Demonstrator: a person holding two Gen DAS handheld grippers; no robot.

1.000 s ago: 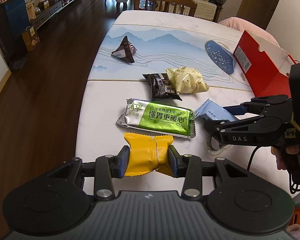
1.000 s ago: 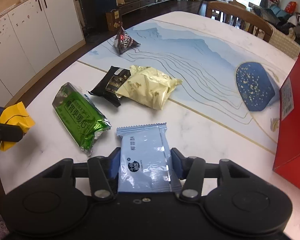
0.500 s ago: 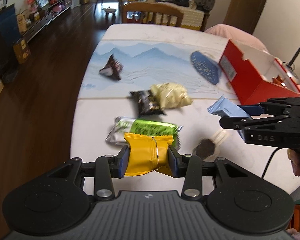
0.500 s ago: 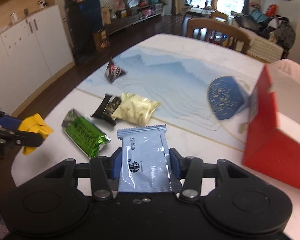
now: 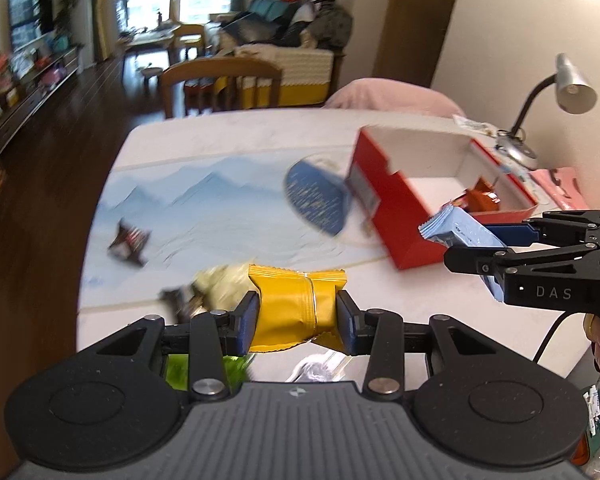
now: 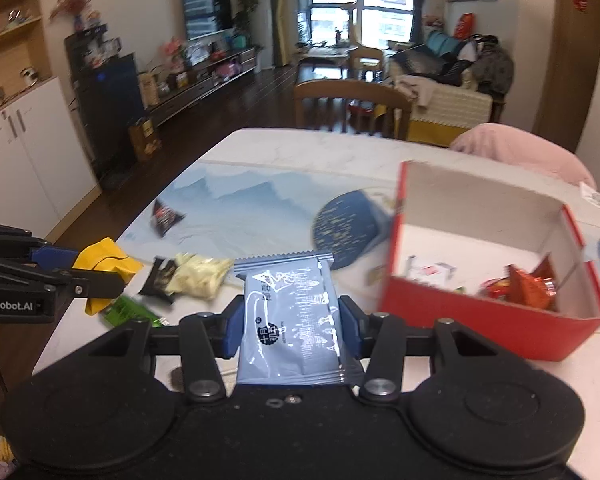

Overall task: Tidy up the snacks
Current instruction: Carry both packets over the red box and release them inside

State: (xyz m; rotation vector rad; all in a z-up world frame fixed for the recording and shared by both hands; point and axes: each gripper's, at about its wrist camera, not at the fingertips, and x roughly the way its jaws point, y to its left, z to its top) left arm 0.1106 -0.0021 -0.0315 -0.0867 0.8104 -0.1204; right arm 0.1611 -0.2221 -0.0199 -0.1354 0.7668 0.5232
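Yellow snack packet point(image 5: 298, 306) clenched crosswise between the blue pads of the left gripper point(image 5: 298, 322), raised clear of the table point(image 5: 228, 144), its crimped ends sticking out above and below the jaws. Pale blue snack packet point(image 6: 290, 320) gripped the same way in the right gripper point(image 6: 290, 330), serrated top edge upward, dark round logo on its face; also lifted off the tabletop. Both packets visible from the opposite cameras too: yellow one at the left margin of the right wrist view, blue one at the right margin of the left wrist view, where it hangs just in front of the red box point(image 6: 492, 320). Red box stands open near the table's right edge, white inside, holding an orange-red wrapper point(image 6: 520, 286) and some small items, too blurred to name. On the table's near-left part: a cream packet point(image 6: 200, 274) touching a black packet point(image 6: 160, 278), a green packet point(image 6: 128, 312) nearer the front edge. Farther back on the blue mountain-print mat point(image 5: 220, 208), a small dark triangular packet point(image 5: 129, 242) alone near the left edge. Dark blue speckled oval point(image 6: 342, 226) beside the box's left wall. Desk lamp point(image 5: 556, 100) beyond the box at the far right corner. Wooden chair point(image 6: 352, 108) at the far edge.
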